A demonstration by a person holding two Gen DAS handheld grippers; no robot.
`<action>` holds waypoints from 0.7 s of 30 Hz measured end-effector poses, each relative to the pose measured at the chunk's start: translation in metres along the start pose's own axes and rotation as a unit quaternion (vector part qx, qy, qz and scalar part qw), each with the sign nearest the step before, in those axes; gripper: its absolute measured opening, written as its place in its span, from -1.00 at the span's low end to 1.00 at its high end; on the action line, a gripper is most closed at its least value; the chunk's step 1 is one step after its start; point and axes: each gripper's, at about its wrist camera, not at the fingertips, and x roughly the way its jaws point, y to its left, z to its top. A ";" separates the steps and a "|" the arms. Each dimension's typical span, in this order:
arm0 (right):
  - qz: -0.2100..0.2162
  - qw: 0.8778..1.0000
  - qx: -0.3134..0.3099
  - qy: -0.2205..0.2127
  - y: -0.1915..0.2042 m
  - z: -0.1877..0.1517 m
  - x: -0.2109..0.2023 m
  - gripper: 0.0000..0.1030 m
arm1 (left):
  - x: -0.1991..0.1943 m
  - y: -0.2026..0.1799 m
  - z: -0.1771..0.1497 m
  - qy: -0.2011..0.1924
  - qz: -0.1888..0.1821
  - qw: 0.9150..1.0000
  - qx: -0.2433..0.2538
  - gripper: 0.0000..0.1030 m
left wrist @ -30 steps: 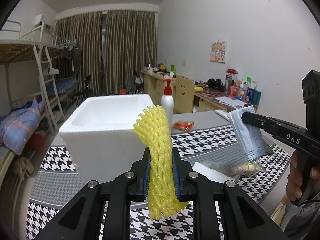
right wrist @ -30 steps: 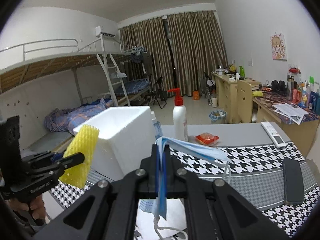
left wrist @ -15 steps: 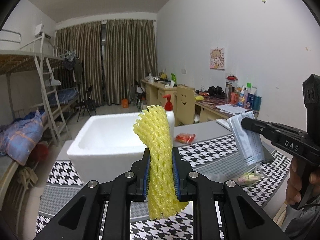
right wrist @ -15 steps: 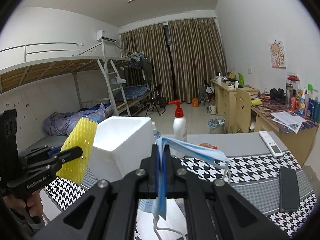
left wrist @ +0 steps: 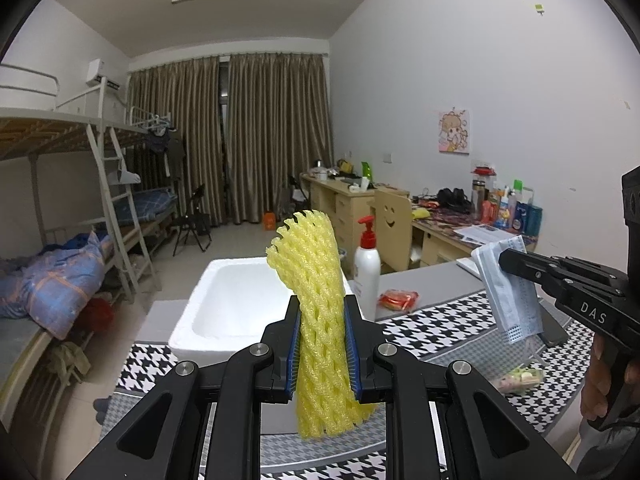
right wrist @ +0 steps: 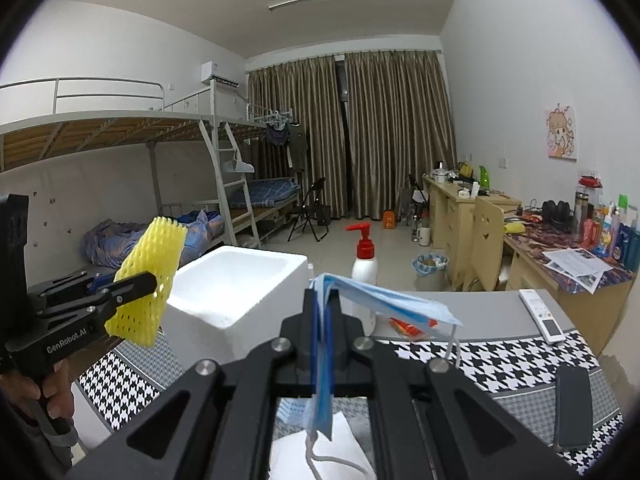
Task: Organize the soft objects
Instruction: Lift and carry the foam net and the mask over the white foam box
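Clamping a yellow foam net sleeve between its blue-lined pads, the left gripper is holding the sleeve upright, its top standing well above the fingers and its lower end hanging below them. Just beyond and below that gripper, a white foam box is sitting open on the houndstooth-patterned table, with a red-capped pump bottle standing to the gripper's right, beside the box. The right gripper is pinching a blue face mask with its jaws fully closed on the fabric; the mask is draping over to that gripper's right, an ear loop dangling beneath. The foam box is lying ahead and to the left of the right gripper, while a white remote and a dark phone are resting on the table off to its right. A hand is gripping the right gripper's handle.
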 end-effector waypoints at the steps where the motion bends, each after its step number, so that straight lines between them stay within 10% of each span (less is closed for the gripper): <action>1: 0.001 1.000 0.000 0.000 0.000 0.001 0.002 -0.89 | 0.001 0.001 0.001 0.000 0.003 1.000 0.000 -0.60; 21: 0.040 0.998 -0.040 0.006 0.041 0.026 0.036 -0.89 | 0.001 0.041 0.006 -0.009 0.052 0.998 -0.023 -0.60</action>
